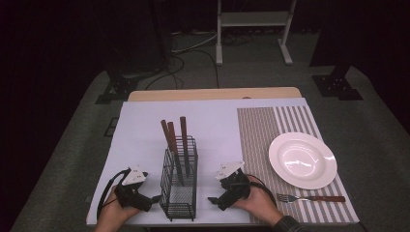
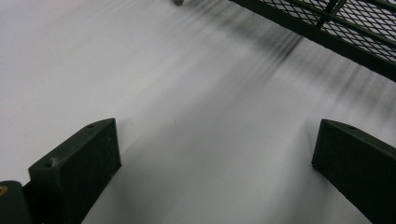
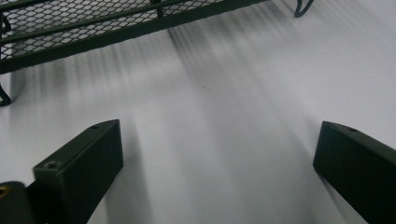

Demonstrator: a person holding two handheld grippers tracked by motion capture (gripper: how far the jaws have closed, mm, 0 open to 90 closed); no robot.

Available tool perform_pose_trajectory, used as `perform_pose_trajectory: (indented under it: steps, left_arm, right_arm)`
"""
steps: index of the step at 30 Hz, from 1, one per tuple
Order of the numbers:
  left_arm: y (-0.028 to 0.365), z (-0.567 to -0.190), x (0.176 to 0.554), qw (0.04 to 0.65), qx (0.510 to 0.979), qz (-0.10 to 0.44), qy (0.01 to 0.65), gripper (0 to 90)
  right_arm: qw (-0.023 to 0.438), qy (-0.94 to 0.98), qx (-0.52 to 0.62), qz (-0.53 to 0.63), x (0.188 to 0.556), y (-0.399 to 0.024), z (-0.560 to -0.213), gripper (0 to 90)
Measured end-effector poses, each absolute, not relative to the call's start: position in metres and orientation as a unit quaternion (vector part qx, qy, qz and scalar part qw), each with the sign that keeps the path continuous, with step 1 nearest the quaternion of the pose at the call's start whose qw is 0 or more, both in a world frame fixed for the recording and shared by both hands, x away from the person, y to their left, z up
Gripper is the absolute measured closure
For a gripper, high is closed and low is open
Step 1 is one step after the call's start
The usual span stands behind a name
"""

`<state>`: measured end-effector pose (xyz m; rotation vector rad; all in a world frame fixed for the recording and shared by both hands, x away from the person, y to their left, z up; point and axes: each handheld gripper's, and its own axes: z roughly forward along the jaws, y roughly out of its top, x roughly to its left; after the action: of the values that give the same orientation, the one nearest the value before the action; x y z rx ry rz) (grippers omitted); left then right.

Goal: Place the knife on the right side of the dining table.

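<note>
Across the middle of the frame lies the desk (image 1: 145, 125), covered by a pale sheet, with a striped placemat (image 1: 261, 130) on its right half. On the placemat, right of centre, sits an empty white plate (image 1: 302, 160), and just below it, at the lower right, a fork (image 1: 309, 198) with a brown handle lies flat, tines pointing left.

Low in the centre of the high view stands the black wire-mesh cutlery holder (image 1: 179, 179). It holds three utensils with brown handles (image 1: 172, 137), standing upright and leaning slightly, their working ends hidden inside the mesh, so I cannot tell what kind they are.

Both grippers rest low on the sheet, one on either side of the holder. The left gripper (image 1: 155, 198) is just beside the holder's left wall; the right gripper (image 1: 212, 199) is near its right wall. In each gripper view the fingers (image 2: 74, 163) (image 3: 79, 163) are spread wide with nothing between them, only bare sheet, and the holder's base (image 3: 93, 28) crosses the top of the frame.

Judging by this, place-setting is at its start: one piece is laid, three wait in the holder. The next move calls for one gripper to rise, close on a handle, and lift it straight up.
</note>
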<state>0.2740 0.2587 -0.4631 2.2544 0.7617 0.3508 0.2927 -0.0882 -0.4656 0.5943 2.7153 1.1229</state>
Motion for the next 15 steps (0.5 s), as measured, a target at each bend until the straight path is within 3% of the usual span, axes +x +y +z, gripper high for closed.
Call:
perform_pose_trajectory:
  steps: [4,10,15]
  left_arm:
    - [0.259,-0.463,0.274,0.36,0.874,0.136,0.296,0.0]
    - [0.259,-0.463,0.274,0.36,0.874,0.137,0.296,0.0]
    - [0.259,-0.463,0.274,0.36,0.875,0.136,0.295,0.0]
  right_arm:
    - [0.071,0.896,0.217,0.381,0.296,-0.094,-0.462,12.8]
    - [0.051,0.894,0.235,0.379,0.301,-0.097,-0.456,16.8]
    - [0.049,0.888,0.244,0.387,0.302,-0.098,-0.446,26.2]
